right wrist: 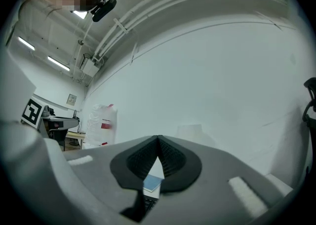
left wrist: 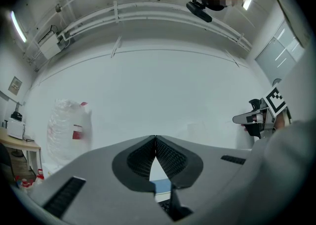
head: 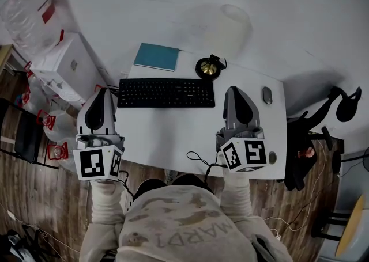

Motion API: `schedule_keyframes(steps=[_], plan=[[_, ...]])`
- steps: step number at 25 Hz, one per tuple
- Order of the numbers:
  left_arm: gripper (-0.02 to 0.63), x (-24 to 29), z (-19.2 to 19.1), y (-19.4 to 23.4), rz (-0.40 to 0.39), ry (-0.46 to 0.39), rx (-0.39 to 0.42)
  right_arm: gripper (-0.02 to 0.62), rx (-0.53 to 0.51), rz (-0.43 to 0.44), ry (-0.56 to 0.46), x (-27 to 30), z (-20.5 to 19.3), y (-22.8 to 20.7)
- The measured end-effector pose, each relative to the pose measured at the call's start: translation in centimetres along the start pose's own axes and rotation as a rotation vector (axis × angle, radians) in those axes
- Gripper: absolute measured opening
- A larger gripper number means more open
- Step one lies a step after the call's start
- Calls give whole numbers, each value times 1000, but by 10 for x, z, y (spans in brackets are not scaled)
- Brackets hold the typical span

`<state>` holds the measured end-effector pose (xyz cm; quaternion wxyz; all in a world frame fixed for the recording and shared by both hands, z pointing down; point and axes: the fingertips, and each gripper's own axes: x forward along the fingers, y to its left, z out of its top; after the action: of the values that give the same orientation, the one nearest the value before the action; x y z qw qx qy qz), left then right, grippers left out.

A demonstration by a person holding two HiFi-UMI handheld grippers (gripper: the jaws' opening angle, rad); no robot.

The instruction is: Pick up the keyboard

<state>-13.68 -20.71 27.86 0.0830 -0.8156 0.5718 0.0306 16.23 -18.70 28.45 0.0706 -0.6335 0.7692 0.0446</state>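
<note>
Evidently nothing is lifted yet: the left tool [head: 105, 91] is clenched on nothing near the left end of the keyboard [head: 166, 92], which lies flat at the far middle of the tabletop [head: 167, 134]. The right tool [head: 234, 90], likewise pinched together and empty, sits just beyond its right end. By my reading, opening, gripping and raising are all left to do.

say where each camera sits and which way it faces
Head view: on the person's head, steeply down at the desk and keyboard; shows left claw, right claw, sleeves.
Left gripper view: on the left claw, along its shut jaws toward the wall; right claw at right edge.
Right gripper view: on the right claw, same heading; left claw at left edge.
Shared: plastic bag, in both gripper views.
</note>
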Motion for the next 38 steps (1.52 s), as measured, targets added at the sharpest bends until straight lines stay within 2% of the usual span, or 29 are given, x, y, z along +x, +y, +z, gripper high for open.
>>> schedule_keyframes(steps=[9, 17, 26, 32, 35, 38], plan=[[6, 34, -18, -2, 26, 41, 6, 9, 16, 36, 57, 39, -26, -21], [6, 59, -48, 0, 49, 112, -2, 11, 46, 75, 196, 71, -77, -37], [6, 80, -102, 4, 54, 246, -18, 11, 89, 73, 376, 90, -146, -58], [8, 87, -138, 3, 19, 346, -49, 12, 139, 48, 470, 91, -183, -72], [10, 91, -158, 7, 12, 398, -73, 54, 156, 45, 516, 92, -202, -77], [65, 94, -181, 10, -5, 464, -100, 78, 178, 32, 564, 92, -223, -84]])
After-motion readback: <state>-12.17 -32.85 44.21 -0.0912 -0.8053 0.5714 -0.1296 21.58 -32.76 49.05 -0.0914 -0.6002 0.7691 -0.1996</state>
